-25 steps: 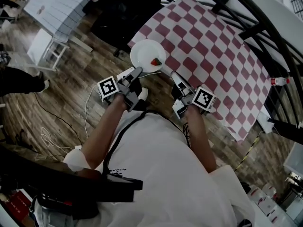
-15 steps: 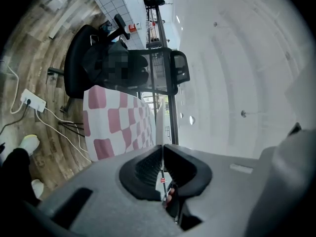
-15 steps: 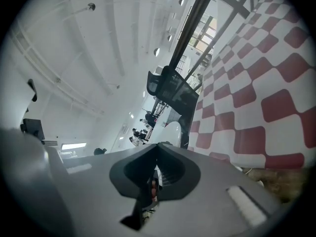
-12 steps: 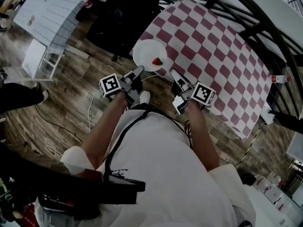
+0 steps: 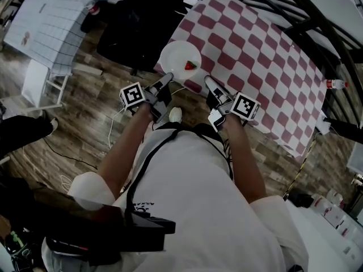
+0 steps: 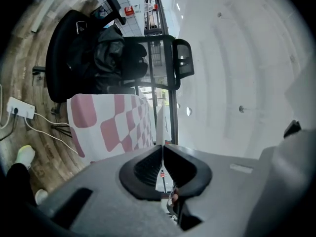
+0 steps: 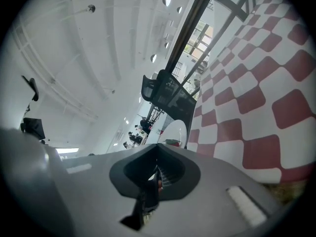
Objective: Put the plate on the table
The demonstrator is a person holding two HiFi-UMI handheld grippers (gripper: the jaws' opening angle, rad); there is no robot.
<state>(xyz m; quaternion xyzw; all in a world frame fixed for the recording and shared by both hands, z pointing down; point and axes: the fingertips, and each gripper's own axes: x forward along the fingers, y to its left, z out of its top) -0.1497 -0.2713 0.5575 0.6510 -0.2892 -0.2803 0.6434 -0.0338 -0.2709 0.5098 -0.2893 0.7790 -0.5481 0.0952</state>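
**A:** The left gripper point(image 5: 169, 77) first. What does it have?

**B:** Its jaws are pinched tight on the near rim of the round white plate point(image 5: 177, 54). In the left gripper view the rim runs as a thin white line between the pads. The right gripper point(image 5: 206, 80) is closed on nothing and sits just beside the plate, to its right.

**A:** And where is the plate?

**B:** It is straight ahead of the left gripper, at the near left corner of the table point(image 5: 266, 55), which wears a red-and-white checked cloth. Part of the plate overlaps that corner and part hangs out past the edge. I can't tell whether it touches the cloth.

**A:** So which way does it need to go?

**B:** I'd say forward and to the right, since most of the table lies that way. The plate is round, so it has no long axis to line up. The left hand alone holds it.

**A:** Counts?

**B:** There are two grippers, one plate and one small red fruit with a green top point(image 5: 190, 66) on it. There is one checked table and, farther left, one black office chair point(image 6: 84, 53).
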